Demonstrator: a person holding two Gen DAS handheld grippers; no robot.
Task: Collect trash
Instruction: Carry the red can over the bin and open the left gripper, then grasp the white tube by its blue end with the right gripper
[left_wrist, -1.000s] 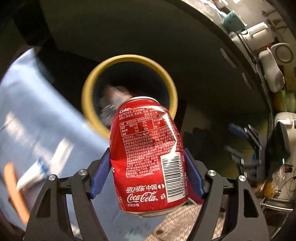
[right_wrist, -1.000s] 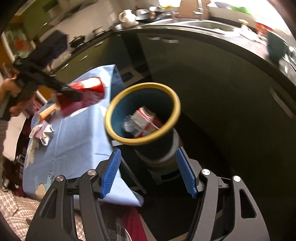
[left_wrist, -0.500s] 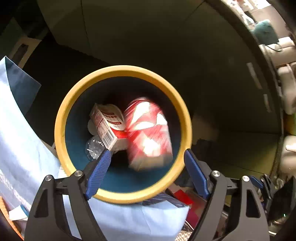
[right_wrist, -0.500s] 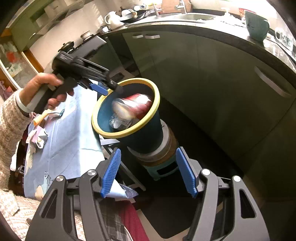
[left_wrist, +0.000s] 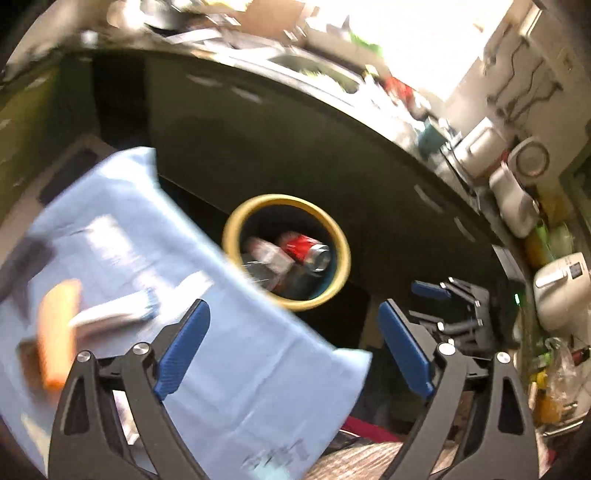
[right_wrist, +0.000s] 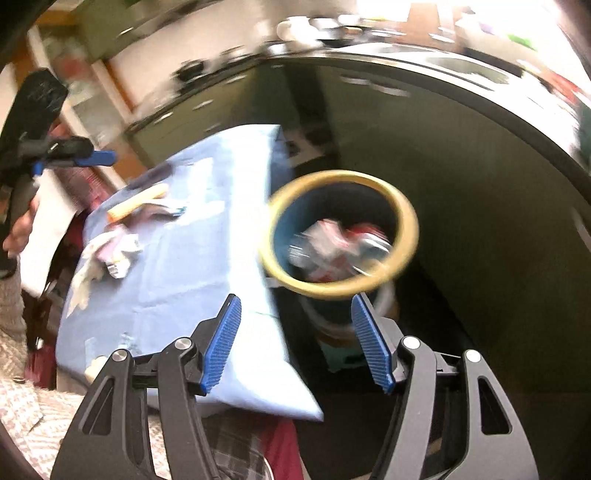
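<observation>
The red can (left_wrist: 304, 248) lies inside the yellow-rimmed bin (left_wrist: 341, 236) among other trash, just off the far corner of the blue-covered worktop (left_wrist: 236, 354). The left hand-held gripper (left_wrist: 293, 345) is empty, its jaws opening wide. The right hand-held gripper (right_wrist: 295, 341) stands partly open, holding nothing.

1. The left wrist camera rides behind the left tongs (left_wrist: 291, 347), looking steeply down over the near corner of the blue-covered table (left_wrist: 236, 387) toward the yellow-rimmed bin (left_wrist: 341, 240) just beyond the table's edge.
2. The right wrist camera sits behind the right tongs (right_wrist: 295, 343), also tilted down, with the bin (right_wrist: 408, 218) ahead, beside the table (right_wrist: 177, 273).
3. Both views share the bin, table corner and dark kitchen counter (left_wrist: 332, 110); each also catches the other tongs. Both are blurred.
</observation>
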